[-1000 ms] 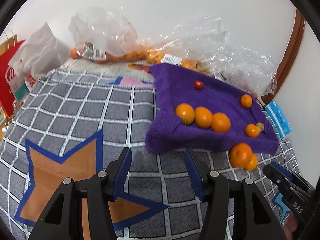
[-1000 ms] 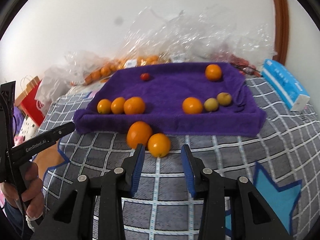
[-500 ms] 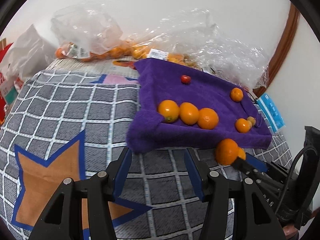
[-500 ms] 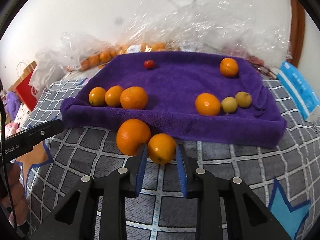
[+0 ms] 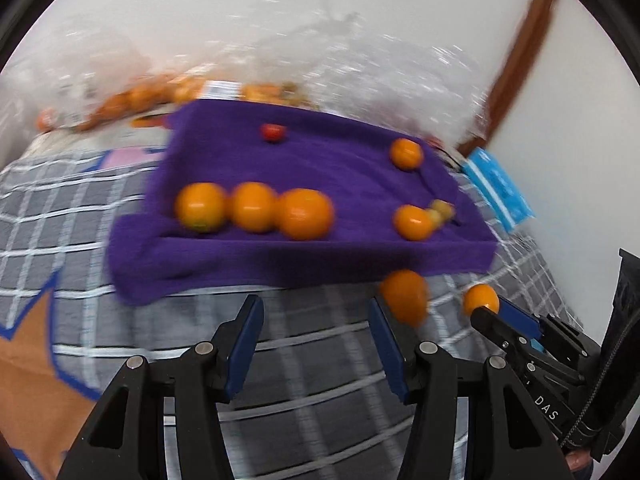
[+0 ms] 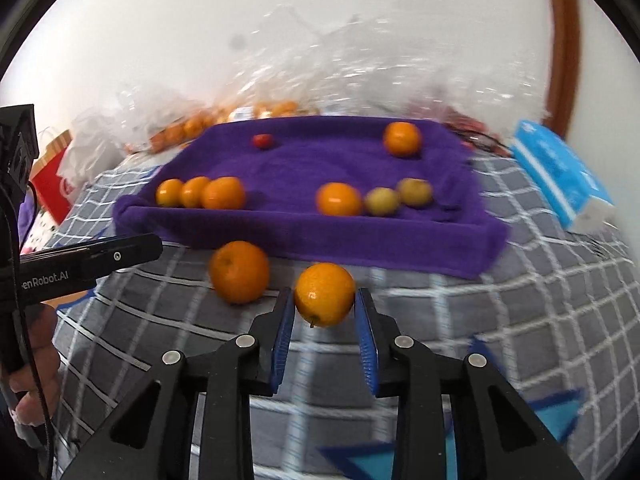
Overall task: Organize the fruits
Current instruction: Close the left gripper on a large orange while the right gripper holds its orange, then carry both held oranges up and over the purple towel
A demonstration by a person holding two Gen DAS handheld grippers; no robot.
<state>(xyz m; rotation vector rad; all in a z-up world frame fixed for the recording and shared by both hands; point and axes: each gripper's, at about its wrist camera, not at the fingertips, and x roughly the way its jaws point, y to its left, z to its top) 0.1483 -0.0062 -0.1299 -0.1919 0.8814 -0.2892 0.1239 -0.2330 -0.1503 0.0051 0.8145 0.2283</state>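
Observation:
A purple towel (image 6: 304, 168) on the checked cover holds a row of three oranges (image 6: 200, 192), another orange (image 6: 338, 199) with two yellow-green fruits (image 6: 398, 196), one orange at the back (image 6: 402, 139) and a small red fruit (image 6: 262, 141). My right gripper (image 6: 325, 304) is shut on a small orange (image 6: 324, 294) in front of the towel; it also shows in the left wrist view (image 5: 481, 299). A larger orange (image 6: 239, 271) lies just left of it on the cover. My left gripper (image 5: 316, 312) is open and empty, with that larger orange (image 5: 404, 296) by its right finger.
Clear plastic bags with more oranges (image 6: 224, 120) lie behind the towel by the wall. A blue tissue pack (image 6: 560, 176) lies at the right. A red paper bag (image 6: 52, 184) stands at the left. A brown door frame (image 6: 564, 40) is at the back right.
My right gripper has closed on the small orange and drawn it away from the larger one. My left gripper has swung right toward the towel's front edge.

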